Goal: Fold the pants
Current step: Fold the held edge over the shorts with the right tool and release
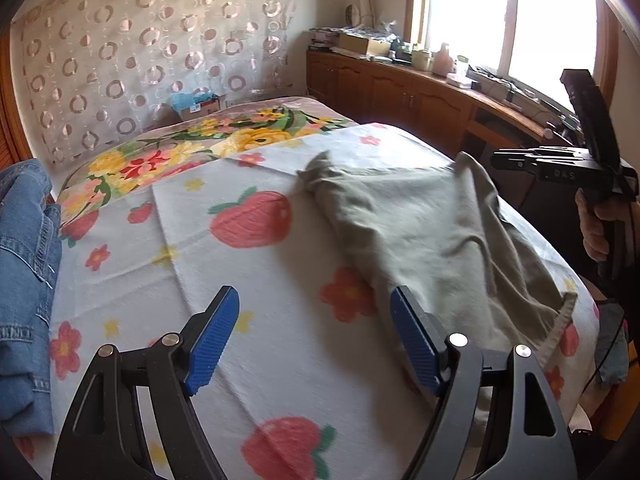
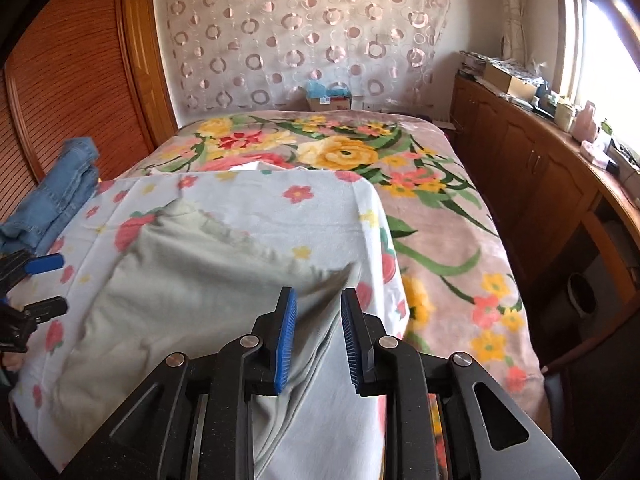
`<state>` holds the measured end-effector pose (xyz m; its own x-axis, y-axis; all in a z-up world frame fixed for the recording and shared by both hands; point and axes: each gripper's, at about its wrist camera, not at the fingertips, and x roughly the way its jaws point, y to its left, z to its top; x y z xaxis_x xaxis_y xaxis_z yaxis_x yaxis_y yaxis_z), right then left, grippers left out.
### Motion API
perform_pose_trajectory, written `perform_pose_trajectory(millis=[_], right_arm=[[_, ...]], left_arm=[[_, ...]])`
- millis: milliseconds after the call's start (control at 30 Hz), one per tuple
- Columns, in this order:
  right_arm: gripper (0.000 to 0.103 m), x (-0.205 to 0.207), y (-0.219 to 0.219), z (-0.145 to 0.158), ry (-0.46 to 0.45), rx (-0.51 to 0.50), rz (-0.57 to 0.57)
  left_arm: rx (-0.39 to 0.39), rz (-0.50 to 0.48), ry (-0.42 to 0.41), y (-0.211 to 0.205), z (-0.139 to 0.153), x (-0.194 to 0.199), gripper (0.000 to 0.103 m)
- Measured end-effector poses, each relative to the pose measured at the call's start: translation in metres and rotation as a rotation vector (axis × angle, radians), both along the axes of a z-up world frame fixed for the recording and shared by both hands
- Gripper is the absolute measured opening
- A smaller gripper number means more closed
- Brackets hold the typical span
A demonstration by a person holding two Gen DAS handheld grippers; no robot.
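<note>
Grey-green pants [image 1: 424, 220] lie on the strawberry-print sheet [image 1: 248, 280], one leg stretching toward the far side. My left gripper [image 1: 314, 340] is open and empty above the sheet, just left of the pants' near edge. In the right wrist view the pants [image 2: 192, 292] spread across the sheet [image 2: 280, 196]. My right gripper [image 2: 318, 344] is partly open, with a raised fold of the pants between its blue pads [image 2: 286, 344]; no grip shows. The right gripper also shows in the left wrist view [image 1: 496, 160], above the pants' right edge.
Folded blue jeans [image 1: 24, 280] sit at the bed's left edge, also in the right wrist view [image 2: 60, 196]. A floral blanket [image 2: 420, 200] covers the far bed. A wooden cabinet [image 1: 400, 92] with clutter runs under the window. A wooden slatted door [image 2: 72, 80] stands on the left.
</note>
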<state>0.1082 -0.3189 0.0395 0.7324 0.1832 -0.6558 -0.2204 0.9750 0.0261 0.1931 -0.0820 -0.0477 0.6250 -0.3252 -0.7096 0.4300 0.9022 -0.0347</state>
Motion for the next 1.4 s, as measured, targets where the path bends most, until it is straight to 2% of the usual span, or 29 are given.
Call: perform_pose_trajectory(millis=[400,633,933,1167,1400], right_arm=[[0.024,-0.083,-0.003,-0.005,-0.018,0.033,0.030],[0.024,-0.106,-0.003,-0.002,-0.032,0.044,0.028],[0.024,-0.126,0.000,-0.011,-0.019,0.058,0.033],[0.024,-0.128,-0.001,-0.022,0.029,0.082,0.011],[0.023,-0.126,0.001,-0.029,0.070,0.105,0.025]], left_arm=[[0.014,-0.038,-0.018,-0.019,0.004,-0.042,0.079],[0.022,-0.040,-0.026,-0.023,0.007,-0.056,0.079],[0.027,-0.032,0.006,-0.027,-0.008,-0.077,0.079],[0.036,-0.026,0.045,-0.028,-0.023,-0.076,0.079],[0.009,-0.019,0.044,-0.026,-0.021,-0.080,0.079]])
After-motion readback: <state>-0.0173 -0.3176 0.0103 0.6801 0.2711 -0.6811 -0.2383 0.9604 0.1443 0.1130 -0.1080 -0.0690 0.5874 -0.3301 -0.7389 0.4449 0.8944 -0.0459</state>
